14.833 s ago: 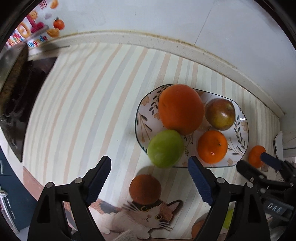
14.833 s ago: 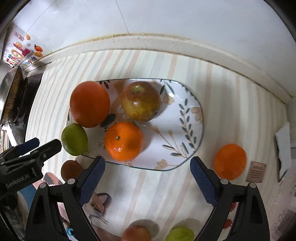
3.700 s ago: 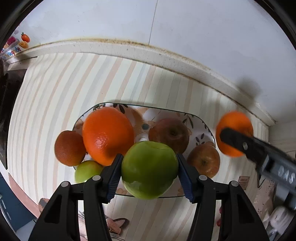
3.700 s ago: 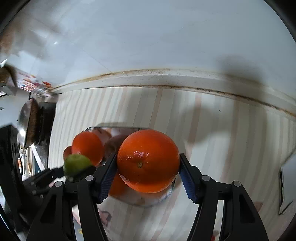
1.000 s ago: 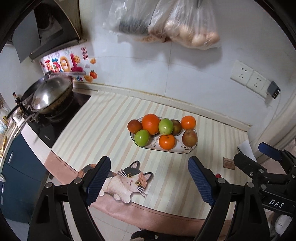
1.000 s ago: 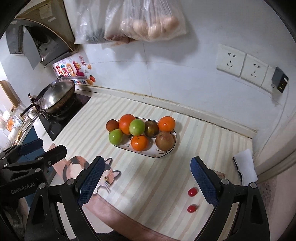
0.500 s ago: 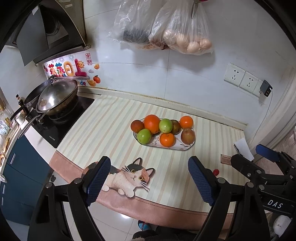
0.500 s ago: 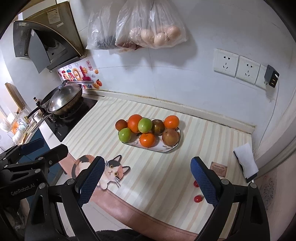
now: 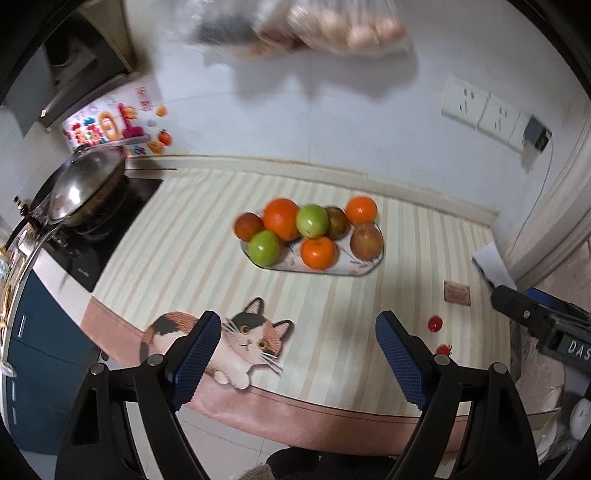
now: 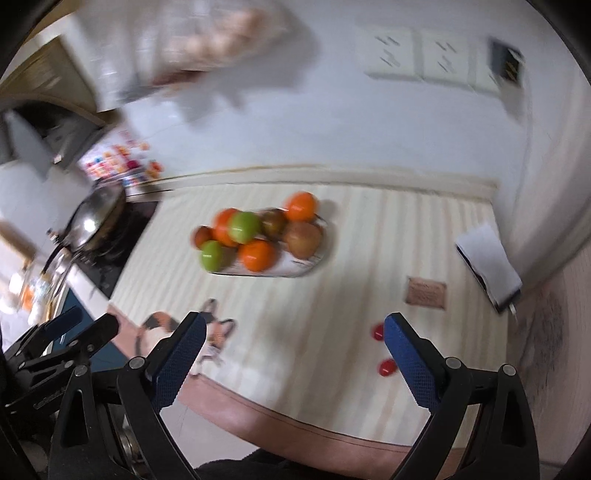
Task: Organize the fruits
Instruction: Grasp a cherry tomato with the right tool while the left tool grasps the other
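A patterned plate (image 9: 347, 267) on the striped counter holds several fruits: oranges (image 9: 282, 218), green apples (image 9: 312, 220) and brownish apples (image 9: 366, 240). The plate also shows, blurred, in the right wrist view (image 10: 295, 269). My left gripper (image 9: 297, 349) is open and empty, well back from the plate near the counter's front edge. My right gripper (image 10: 293, 349) is open and empty, also far back. Its tip shows at the right of the left wrist view (image 9: 517, 308).
A cat picture (image 9: 236, 341) lies at the front of the mat. Two small red fruits (image 9: 435, 324) and a brown card (image 9: 457, 292) lie at the right. A lidded wok (image 9: 79, 184) sits on the stove at left. Bags (image 9: 332, 26) hang on the wall.
Both grippers have dipped and moved slightly nearer the counter; the views blur from the motion. The fruits and plate have not moved. Both grippers stay open.
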`<action>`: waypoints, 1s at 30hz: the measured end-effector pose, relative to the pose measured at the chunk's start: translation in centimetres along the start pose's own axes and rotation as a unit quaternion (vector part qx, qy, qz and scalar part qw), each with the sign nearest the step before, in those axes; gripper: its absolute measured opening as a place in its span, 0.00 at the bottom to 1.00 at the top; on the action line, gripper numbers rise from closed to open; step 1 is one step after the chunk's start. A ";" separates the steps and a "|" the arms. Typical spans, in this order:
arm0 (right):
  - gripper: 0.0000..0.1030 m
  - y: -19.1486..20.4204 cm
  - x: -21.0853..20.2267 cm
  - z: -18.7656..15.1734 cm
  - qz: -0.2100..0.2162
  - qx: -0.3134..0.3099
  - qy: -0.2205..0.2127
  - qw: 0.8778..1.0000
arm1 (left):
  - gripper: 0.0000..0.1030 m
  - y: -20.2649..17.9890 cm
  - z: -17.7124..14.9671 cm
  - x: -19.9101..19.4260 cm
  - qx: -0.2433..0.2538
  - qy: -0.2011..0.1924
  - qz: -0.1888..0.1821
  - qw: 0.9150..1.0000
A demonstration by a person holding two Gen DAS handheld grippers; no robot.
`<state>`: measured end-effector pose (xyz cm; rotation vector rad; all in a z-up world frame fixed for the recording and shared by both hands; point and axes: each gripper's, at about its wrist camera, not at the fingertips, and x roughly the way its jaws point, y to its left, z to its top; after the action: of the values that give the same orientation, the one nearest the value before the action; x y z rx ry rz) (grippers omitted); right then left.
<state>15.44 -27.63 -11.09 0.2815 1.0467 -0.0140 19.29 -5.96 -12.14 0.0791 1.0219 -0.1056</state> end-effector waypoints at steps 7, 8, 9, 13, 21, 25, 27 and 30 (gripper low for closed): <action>0.96 -7.9 7.0 -2.6 -0.038 0.077 0.067 0.994 | 0.83 -4.8 0.5 6.6 0.054 0.055 0.000 0.997; 0.95 -8.8 8.1 -3.2 -0.039 0.085 0.077 0.993 | 0.83 -5.4 0.5 7.3 0.061 0.061 0.001 0.996; 0.93 -9.6 9.3 -3.7 -0.046 0.091 0.087 0.991 | 0.83 -6.0 0.4 8.1 0.069 0.067 0.001 0.995; 0.73 -11.9 13.6 -5.7 -0.050 0.114 0.131 0.984 | 0.83 -8.9 0.2 11.5 0.105 0.094 0.005 0.990; 0.45 -12.7 18.6 -8.5 -0.034 0.123 0.166 0.978 | 0.83 -12.4 -0.9 16.8 0.148 0.155 0.005 0.977; 0.29 -12.0 18.9 -8.7 -0.045 0.108 0.148 0.982 | 0.83 -13.4 -1.2 18.4 0.150 0.181 -0.010 0.972; 0.29 -12.0 18.9 -8.8 -0.047 0.106 0.142 0.983 | 0.83 -13.9 -1.2 19.0 0.147 0.194 -0.025 0.970; 0.29 -13.0 18.1 -9.2 -0.052 0.120 0.130 0.983 | 0.83 -15.2 -1.0 19.5 0.152 0.199 -0.044 0.967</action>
<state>14.79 -35.80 -33.74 0.4572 1.3210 -0.2032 26.63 -21.92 -29.56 0.3467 1.4046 -0.3374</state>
